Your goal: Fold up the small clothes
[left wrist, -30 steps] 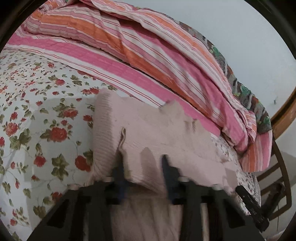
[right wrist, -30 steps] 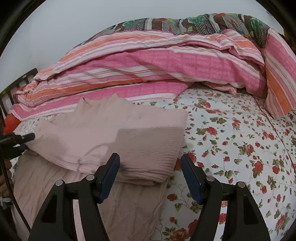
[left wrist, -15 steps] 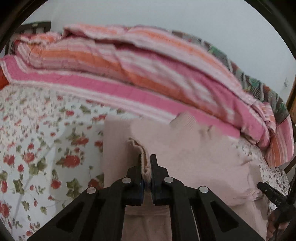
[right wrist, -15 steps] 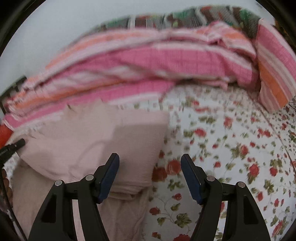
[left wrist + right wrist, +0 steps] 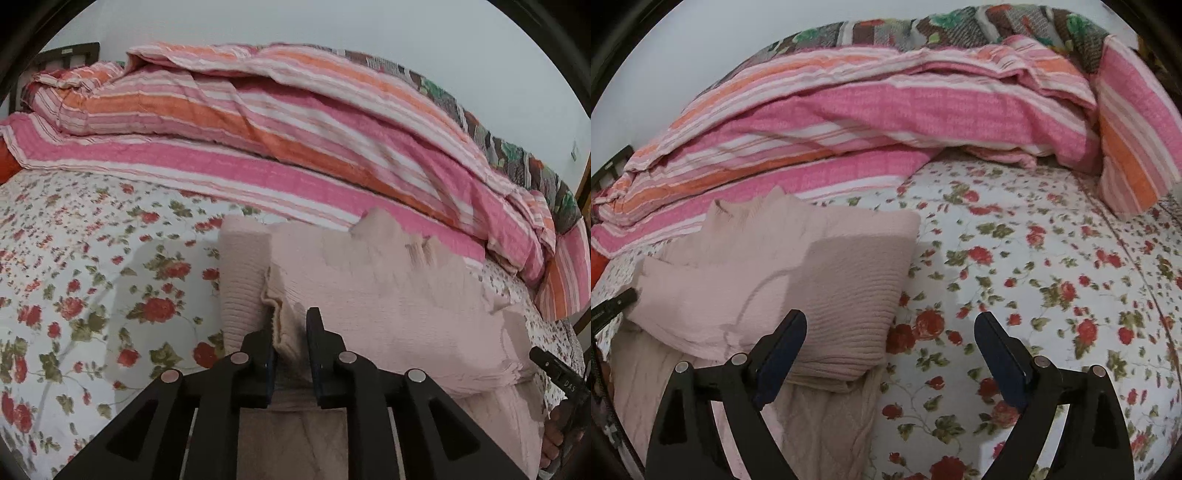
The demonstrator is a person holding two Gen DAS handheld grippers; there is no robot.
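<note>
A pale pink knitted garment (image 5: 369, 295) lies partly folded on the floral bedsheet (image 5: 92, 277). It also shows in the right wrist view (image 5: 812, 280), with an upper folded layer resting on a lower cable-knit part (image 5: 812, 424). My left gripper (image 5: 290, 332) has its jaws a little apart around a bunched edge of the garment. My right gripper (image 5: 890, 332) is open and empty, hovering over the garment's right edge and the sheet.
A pink and orange striped quilt (image 5: 295, 129) is heaped along the back of the bed, also in the right wrist view (image 5: 886, 110). A patterned blanket (image 5: 960, 26) lies behind it. Bare floral sheet (image 5: 1052, 277) spreads to the right. A dark bed frame (image 5: 62, 55) stands far left.
My left gripper closed on the garment's edge half a second ago and its jaws have now parted slightly. My right gripper stayed open and shifted a little right.
</note>
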